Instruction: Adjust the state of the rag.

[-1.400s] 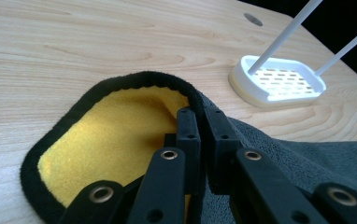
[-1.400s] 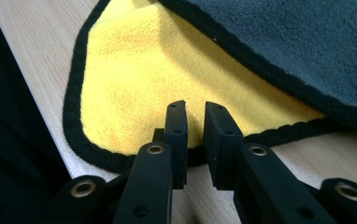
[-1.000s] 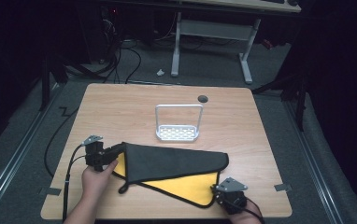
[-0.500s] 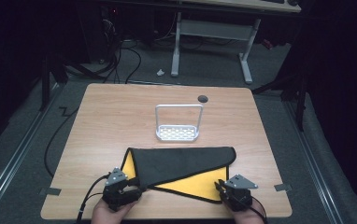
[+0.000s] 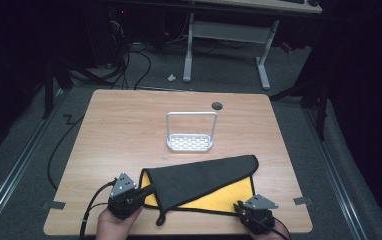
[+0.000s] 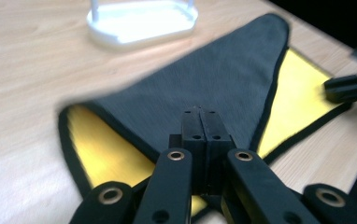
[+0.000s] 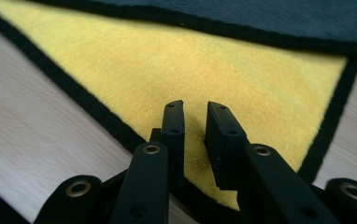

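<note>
A black cloth with a yellow inner face lies folded on the near half of the table; its black flap leaves a yellow strip bare along the front. My left gripper sits at the cloth's left corner. Its jaws have just been closing and now stand pressed together where the flap's point runs in. My right gripper hovers at the front right corner. Its jaws have just been closing a little, but a narrow gap remains over the yellow fabric.
A small white rack with a tall wire handle stands at the table's middle, beyond the cloth. A dark cable hole is behind it. Bare wood of the table stretches left and back. A cable trails off the left gripper.
My left gripper moved from the cloth's far-left corner toward the front edge and shut. The cloth's left end has shifted right. The right gripper has barely moved.
</note>
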A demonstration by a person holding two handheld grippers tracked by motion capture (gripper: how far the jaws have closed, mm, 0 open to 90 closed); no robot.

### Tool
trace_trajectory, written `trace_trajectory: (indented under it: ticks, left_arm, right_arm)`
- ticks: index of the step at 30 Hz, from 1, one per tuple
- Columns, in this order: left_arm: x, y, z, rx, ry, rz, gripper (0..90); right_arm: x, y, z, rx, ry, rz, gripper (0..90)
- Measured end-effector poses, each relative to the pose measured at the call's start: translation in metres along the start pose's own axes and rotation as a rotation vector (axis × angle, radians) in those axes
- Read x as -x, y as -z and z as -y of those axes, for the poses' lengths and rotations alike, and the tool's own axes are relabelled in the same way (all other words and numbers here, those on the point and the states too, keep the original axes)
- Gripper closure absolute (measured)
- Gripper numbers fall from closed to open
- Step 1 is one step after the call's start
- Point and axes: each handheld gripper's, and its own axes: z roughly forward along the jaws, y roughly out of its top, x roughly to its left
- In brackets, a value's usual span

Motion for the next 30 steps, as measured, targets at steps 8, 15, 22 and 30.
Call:
trace_trajectory:
  ticks: [8,15,22,30]
  left_arm:
    - [0.022,-0.037,0.029,-0.086,-0.006,0.131,65.7]
    - [0.032,-0.05,0.037,-0.154,-0.085,0.107,51.8]
    - [0.026,-0.045,0.033,-0.135,-0.043,0.095,86.6]
    - [-0.018,-0.027,-0.008,0.006,0.037,0.027,88.3]
  right_arm:
    - [0.007,-0.001,0.003,0.018,-0.03,0.013,79.2]
    - [0.006,-0.001,0.003,0.022,-0.037,0.015,79.6]
    - [0.006,-0.001,0.004,0.024,-0.042,0.016,79.9]
    - [0.006,0.002,0.006,0.022,-0.034,0.016,80.4]
